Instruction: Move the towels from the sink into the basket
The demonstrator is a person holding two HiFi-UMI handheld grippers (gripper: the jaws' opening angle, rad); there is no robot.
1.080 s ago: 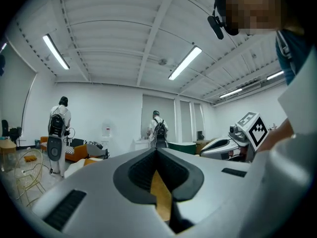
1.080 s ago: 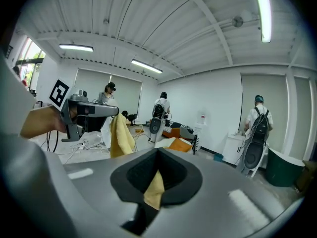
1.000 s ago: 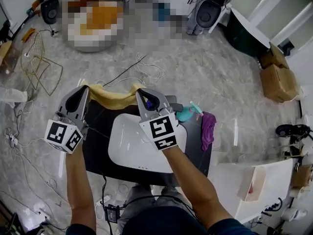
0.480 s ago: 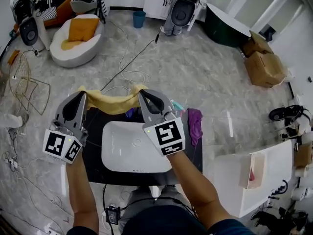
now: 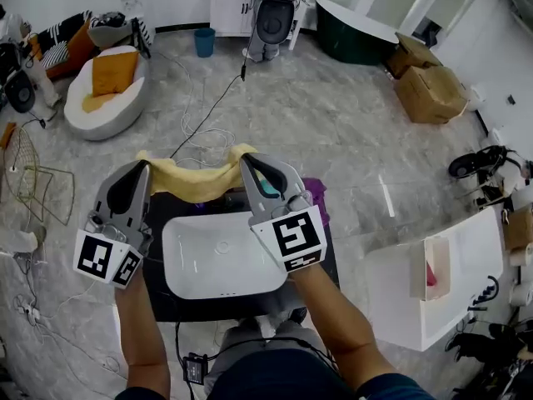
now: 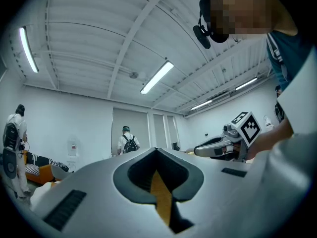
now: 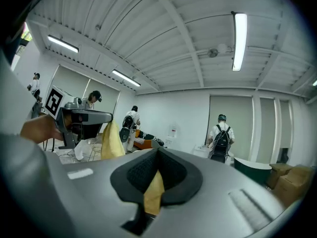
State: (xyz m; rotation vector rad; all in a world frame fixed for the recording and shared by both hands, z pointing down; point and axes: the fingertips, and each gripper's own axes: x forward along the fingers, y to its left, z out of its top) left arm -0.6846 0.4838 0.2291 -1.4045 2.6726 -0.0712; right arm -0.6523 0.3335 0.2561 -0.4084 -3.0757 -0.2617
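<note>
A yellow towel (image 5: 196, 178) hangs stretched between my two grippers, above the far edge of the white sink (image 5: 218, 255). My left gripper (image 5: 143, 165) is shut on its left corner and my right gripper (image 5: 246, 158) on its right corner. In the left gripper view a strip of yellow towel (image 6: 161, 198) is pinched in the jaws of the left gripper (image 6: 157, 150). The right gripper view shows the same for the towel (image 7: 152, 193) and the right gripper (image 7: 158, 150). A purple towel (image 5: 316, 192) lies on the dark counter to the right of the sink. A wire basket (image 5: 29, 186) stands on the floor far to the left.
The sink sits in a dark counter (image 5: 158, 286). Cables (image 5: 204, 140) trail over the marble floor beyond it. A white cushion seat (image 5: 104, 94) is at the back left, cardboard boxes (image 5: 429, 90) at the back right, and a white cabinet (image 5: 425, 294) to my right. People stand in the background.
Both grippers have risen together with the yellow towel held between them, away from the sink. The purple towel has not moved.
</note>
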